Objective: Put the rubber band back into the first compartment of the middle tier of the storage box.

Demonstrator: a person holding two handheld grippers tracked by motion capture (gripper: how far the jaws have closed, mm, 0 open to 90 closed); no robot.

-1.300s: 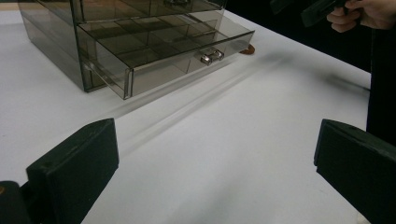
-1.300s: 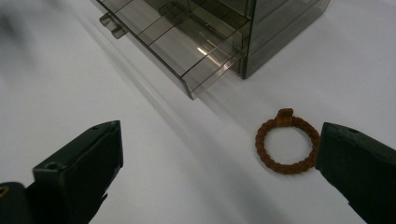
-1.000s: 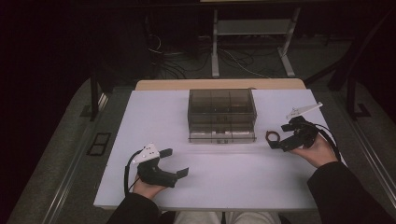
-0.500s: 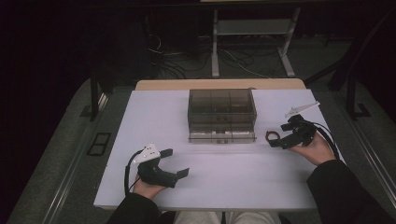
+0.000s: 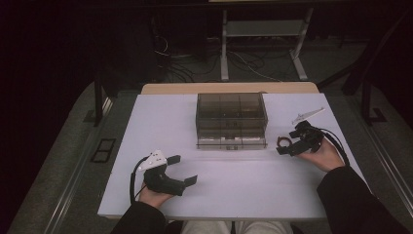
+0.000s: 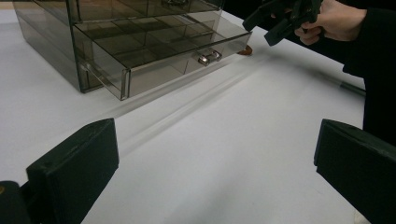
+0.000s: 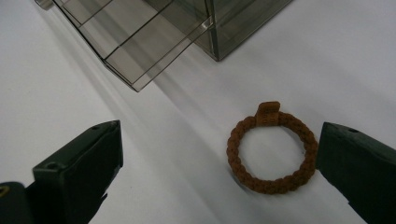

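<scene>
Both matte-black handheld grippers: left gripper (image 5: pixel 184 169), right gripper (image 5: pixel 286 145), blocky square fingers (image 6: pixel 74 175), grey three-cornered top plates, black trailing cables. Person wears dark long sleeves (image 5: pixel 353 200).

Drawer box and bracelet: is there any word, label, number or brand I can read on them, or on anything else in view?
None can be read.
Smoked clear drawer box: no label or print; its open lower drawer bears a plain metal handle.
Brown braided bracelet: its small tab shows no legible mark.
Left gripper and right gripper: no lettering visible.
White table: blank.
</scene>
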